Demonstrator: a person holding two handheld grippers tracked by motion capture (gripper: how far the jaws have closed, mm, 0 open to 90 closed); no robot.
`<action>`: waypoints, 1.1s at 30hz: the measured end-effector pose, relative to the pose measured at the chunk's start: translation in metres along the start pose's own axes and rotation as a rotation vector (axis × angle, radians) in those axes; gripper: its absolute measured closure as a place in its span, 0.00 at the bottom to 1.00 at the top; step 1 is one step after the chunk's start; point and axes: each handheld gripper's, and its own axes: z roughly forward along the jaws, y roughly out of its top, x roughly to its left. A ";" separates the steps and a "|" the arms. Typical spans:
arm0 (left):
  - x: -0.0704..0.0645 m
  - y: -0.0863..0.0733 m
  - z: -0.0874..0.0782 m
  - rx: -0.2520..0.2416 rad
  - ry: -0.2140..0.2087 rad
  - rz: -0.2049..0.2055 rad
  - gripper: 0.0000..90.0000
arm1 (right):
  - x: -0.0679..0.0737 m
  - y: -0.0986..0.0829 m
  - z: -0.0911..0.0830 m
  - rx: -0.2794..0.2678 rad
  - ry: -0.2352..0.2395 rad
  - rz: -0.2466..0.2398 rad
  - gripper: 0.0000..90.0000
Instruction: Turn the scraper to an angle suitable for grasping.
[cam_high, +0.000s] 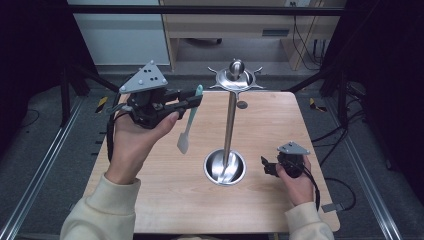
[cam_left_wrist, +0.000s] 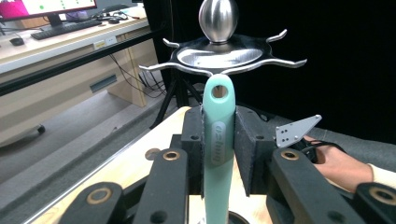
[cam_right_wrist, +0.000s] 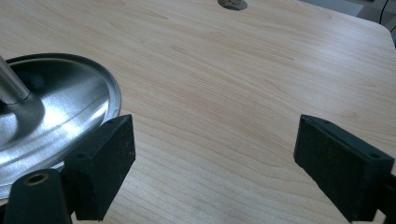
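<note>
The left hand-held gripper (cam_high: 192, 101) is raised above the counter (cam_high: 165, 200), its jaws clamped on the handle of a mint-green spatula (cam_left_wrist: 218, 144) whose pale blade hangs down at about nine o'clock from the steel utensil stand (cam_high: 230, 120). The right hand-held gripper (cam_high: 266, 166) rests at the stand's three o'clock, jaws spread apart and holding nothing.

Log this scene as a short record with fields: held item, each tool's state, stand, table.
held item: mint spatula, hanging hole at its upper end
left tool: shut on the spatula's handle, raised near the stand's hooks
right tool: open, low over the table beside the stand's base
stand: steel pole, hooked top, round dish base
table: light wood
</note>
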 end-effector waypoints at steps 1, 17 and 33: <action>0.000 0.001 0.001 -0.002 -0.003 -0.002 0.83 | 0.000 0.000 0.000 -0.003 0.001 -0.003 0.14; -0.001 0.000 0.014 0.017 0.021 -0.012 0.83 | 0.001 0.001 -0.001 -0.004 0.004 0.010 0.14; 0.003 -0.002 0.022 0.024 0.002 -0.043 0.82 | 0.001 0.001 0.000 0.003 0.005 -0.002 0.14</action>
